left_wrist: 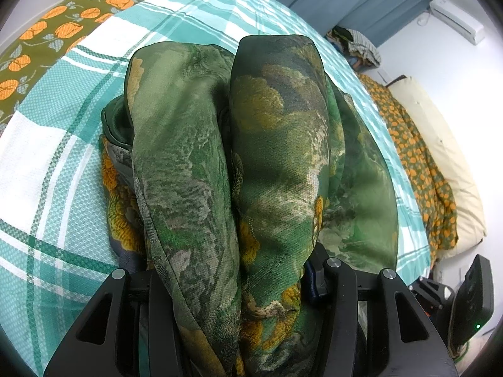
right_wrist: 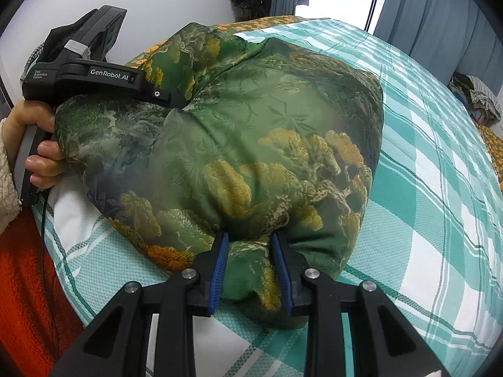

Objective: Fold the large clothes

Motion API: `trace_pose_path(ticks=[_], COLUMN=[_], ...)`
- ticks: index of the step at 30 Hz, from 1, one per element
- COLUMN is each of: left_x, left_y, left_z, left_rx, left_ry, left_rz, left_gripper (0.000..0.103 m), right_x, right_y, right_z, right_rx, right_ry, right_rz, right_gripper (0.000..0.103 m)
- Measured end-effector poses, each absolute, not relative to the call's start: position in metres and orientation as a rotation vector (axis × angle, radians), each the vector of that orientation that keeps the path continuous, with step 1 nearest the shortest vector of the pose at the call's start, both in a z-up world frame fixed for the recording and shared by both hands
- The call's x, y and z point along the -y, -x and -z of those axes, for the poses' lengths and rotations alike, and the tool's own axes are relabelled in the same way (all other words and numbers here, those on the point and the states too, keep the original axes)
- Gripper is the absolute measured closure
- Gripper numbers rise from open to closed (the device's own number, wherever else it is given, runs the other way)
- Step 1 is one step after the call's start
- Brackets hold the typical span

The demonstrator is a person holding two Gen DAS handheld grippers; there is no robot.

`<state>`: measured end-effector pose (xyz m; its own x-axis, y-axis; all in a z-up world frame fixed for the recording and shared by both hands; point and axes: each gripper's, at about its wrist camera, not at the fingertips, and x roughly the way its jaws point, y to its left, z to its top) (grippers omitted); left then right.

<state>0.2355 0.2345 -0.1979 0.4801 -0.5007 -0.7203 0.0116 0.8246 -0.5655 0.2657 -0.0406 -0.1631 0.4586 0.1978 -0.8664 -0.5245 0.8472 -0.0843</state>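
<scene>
My right gripper (right_wrist: 250,270) pinches a bunched corner of the silky green-and-gold garment (right_wrist: 251,144); my left gripper (right_wrist: 176,100) clamps thick draped folds. It bulges on the teal checked bedspread (right_wrist: 424,207), near blue curtains (right_wrist: 440,15).

Right gripper (right_wrist: 248,270) pointed steeply down, blue pads (right_wrist: 217,270) clamped on a bunch of cloth (right_wrist: 251,144), jaws narrow. Left gripper (right_wrist: 176,102) reached in from the left in the right wrist view, tip buried in a pinch of the cloth. Left hand (right_wrist: 37,144) wrapped the handle, fingers curled, knit cuff at wrist. In its own view, cloth draped over both left fingers, hiding them.
</scene>
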Motion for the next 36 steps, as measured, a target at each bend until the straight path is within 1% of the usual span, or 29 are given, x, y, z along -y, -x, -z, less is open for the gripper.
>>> trace_pose_path(ticks=[14, 16, 19, 21, 23, 24, 26, 27, 28, 29, 30, 31, 34, 36], left_x=[-0.234, -0.232, -0.227, -0.225, -0.224, -0.226, -0.231, -0.236, -0.241, -0.249, -0.254, -0.262, -0.276, -0.278], left_y=[-0.235, -0.234, -0.231, -0.227, -0.219, -0.213, -0.201, -0.191, -0.183, -0.172, -0.166, -0.158, -0.148, -0.150], left_z=[0.197, 0.194, 0.185, 0.175, 0.166, 0.160, 0.152, 0.146, 0.143, 0.140, 0.139, 0.141, 0.150, 0.161], left_rx=[-1.033, -1.032, -1.026, -1.007, -0.989, -0.978, -0.960, -0.945, -0.931, -0.907, -0.894, -0.883, -0.900, -0.964], left_ry=[0.533, 0.528, 0.506, 0.501, 0.513, 0.533, 0.564, 0.580, 0.591, 0.613, 0.629, 0.649, 0.599, 0.543], left_rz=[0.325, 0.312, 0.283, 0.261, 0.250, 0.246, 0.226, 0.192, 0.162, 0.128, 0.115, 0.102, -0.052, -0.155], left_gripper=[0.052, 0.052, 0.048, 0.042, 0.033, 0.032, 0.020, 0.013, 0.010, 0.009, 0.008, 0.007, 0.000, 0.000], right_x=[0.040, 0.039, 0.041, 0.045, 0.053, 0.056, 0.061, 0.064, 0.067, 0.070, 0.073, 0.077, 0.085, 0.088], right_y=[-0.265, -0.265, -0.265, -0.265, -0.265, -0.262, -0.257, -0.255, -0.252, -0.250, -0.248, -0.246, -0.245, -0.246], right_z=[0.163, 0.164, 0.163, 0.159, 0.154, 0.149, 0.141, 0.137, 0.132, 0.128, 0.124, 0.121, 0.122, 0.128], right_rx=[-0.999, -1.000, -1.005, -1.002, -0.989, -0.979, -0.967, -0.963, -0.960, -0.956, -0.951, -0.948, -0.973, -1.012], right_ry=[0.365, 0.365, 0.353, 0.322, 0.289, 0.275, 0.256, 0.245, 0.230, 0.216, 0.197, 0.175, 0.130, 0.114], right_rz=[-0.456, -0.455, -0.457, -0.458, -0.457, -0.452, -0.448, -0.446, -0.447, -0.449, -0.449, -0.448, -0.438, -0.415], right_gripper=[0.073, 0.073, 0.072, 0.072, 0.072, 0.072, 0.068, 0.062, 0.054, 0.050, 0.043, 0.038, 0.038, 0.038])
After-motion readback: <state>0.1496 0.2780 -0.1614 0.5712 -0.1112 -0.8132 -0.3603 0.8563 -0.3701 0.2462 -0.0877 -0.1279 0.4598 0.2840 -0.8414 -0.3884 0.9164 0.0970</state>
